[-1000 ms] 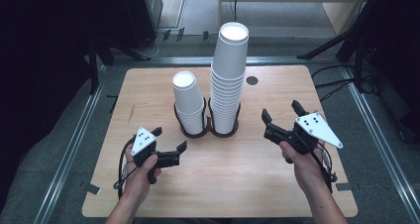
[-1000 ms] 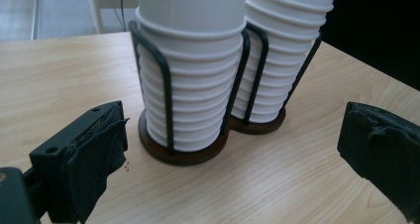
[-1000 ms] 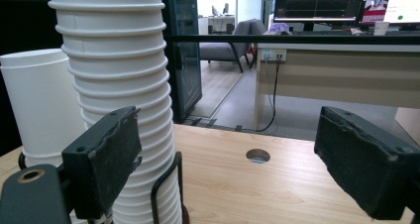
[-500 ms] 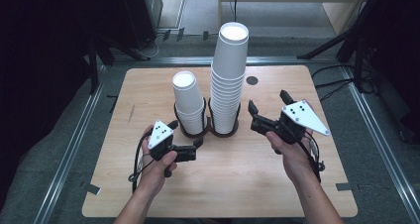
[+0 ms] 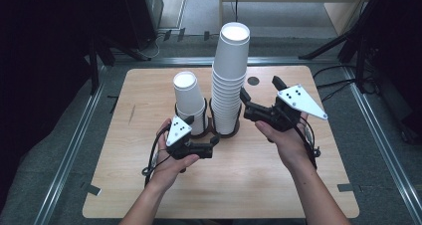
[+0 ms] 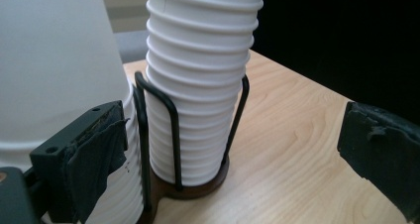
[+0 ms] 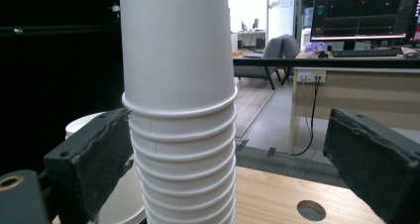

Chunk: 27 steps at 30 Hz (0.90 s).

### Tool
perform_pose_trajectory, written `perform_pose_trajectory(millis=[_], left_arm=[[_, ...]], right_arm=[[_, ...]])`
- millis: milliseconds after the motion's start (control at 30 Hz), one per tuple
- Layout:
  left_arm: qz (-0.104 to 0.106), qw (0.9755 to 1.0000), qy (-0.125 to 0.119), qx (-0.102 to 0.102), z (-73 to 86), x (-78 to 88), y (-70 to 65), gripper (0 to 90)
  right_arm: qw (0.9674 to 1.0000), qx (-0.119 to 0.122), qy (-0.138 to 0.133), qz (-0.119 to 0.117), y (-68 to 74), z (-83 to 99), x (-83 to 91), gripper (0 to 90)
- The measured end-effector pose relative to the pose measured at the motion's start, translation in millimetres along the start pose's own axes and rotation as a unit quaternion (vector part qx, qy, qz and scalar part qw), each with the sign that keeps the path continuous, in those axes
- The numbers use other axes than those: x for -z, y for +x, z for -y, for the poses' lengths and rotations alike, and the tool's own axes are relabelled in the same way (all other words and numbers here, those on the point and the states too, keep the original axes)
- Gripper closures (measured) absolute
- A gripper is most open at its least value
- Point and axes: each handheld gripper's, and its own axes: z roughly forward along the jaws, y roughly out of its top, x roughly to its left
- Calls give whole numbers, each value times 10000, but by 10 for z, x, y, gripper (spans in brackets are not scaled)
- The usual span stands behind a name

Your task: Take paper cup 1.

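Now my right gripper [image 5: 259,103] has its jaws spread wide, one pad at each side of its own view, and the tall stack of cups [image 7: 181,105] stands between them, nearer the left pad, which looks close to the stack's rims though I cannot tell if it touches. My left gripper [image 5: 215,144] is spread too, its jaws wide apart in its own view; the left pad sits right against the short stack of cups [image 6: 54,65] at about 9 o'clock, and the right pad hangs over bare wood at 3 o'clock. Between those pads, at 12 o'clock, I look straight at the lower part of the tall stack where it sits inside the black wire holder [image 6: 171,120], whose uprights rise on either side of it from a dark round base. From above, the two stacks stand side by side in that holder near the middle of the wooden table [image 5: 149,185], the short one at 9 o'clock from the tall one. My left hand [image 5: 171,160] holds its gripper low at about 6 o'clock from the holder, jaws pointing toward the tall stack's foot. My right hand [image 5: 281,138] holds its gripper higher, at 3 o'clock from the tall stack, level with its middle. A round hole [image 5: 253,80] shows in the tabletop just beyond the tall stack at about 1 o'clock. Past the table, in the right gripper view, a desk with a lit monitor [image 7: 364,13] stands at 1 o'clock.
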Motion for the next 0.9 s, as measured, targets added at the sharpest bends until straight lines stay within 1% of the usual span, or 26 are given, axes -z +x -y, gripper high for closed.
perform_pose_trajectory(millis=[67, 100, 167, 200, 300, 400, 533, 567, 600, 633, 667, 800, 900], left_arm=[[-15, 10000, -32, -22, -14, -24, -6, 0], [-73, 9999, -52, -82, -50, -82, -23, 0], [-98, 9998, -98, -163, -77, -124, -41, 0], [-121, 9995, -159, -253, -96, -151, -56, 0], [-111, 9990, -261, -358, -139, -221, -83, 0], [-155, 9986, -275, -431, -172, -294, -113, 0], [-270, 9980, -355, -454, -229, -398, -152, 0], [-280, 9977, -423, -440, -251, -424, -164, 0], [-280, 9977, -423, -440, -251, -424, -164, 0], [-344, 9972, -495, -434, -289, -466, -173, 0], [-347, 9972, -522, -402, -307, -489, -172, 0], [-406, 9968, -573, -373, -347, -586, -179, 0], [-492, 9962, -619, -378, -354, -643, -193, 0]], right_arm=[[10000, -2, 24, -5, 7, -15, -37, 52], [10000, -4, 36, -7, 12, -23, -60, 52], [10000, 32, 63, -22, 32, -40, -106, 52], [10000, 36, 61, -29, 41, -47, -119, 52], [9999, 59, 68, -51, 67, -84, -168, 52], [9999, 86, 73, -82, 82, -123, -210, 51], [9999, 112, 95, -83, 84, -169, -257, 51], [9999, 107, 103, -85, 84, -178, -266, 52], [9999, 91, 98, -88, 87, -183, -277, 51], [9999, 80, 111, -101, 94, -185, -287, 51], [9998, 98, 119, -108, 97, -184, -295, 51], [9995, 131, 200, -187, 116, -189, -346, 52], [9994, 146, 176, -266, 123, -219, -372, 51]])
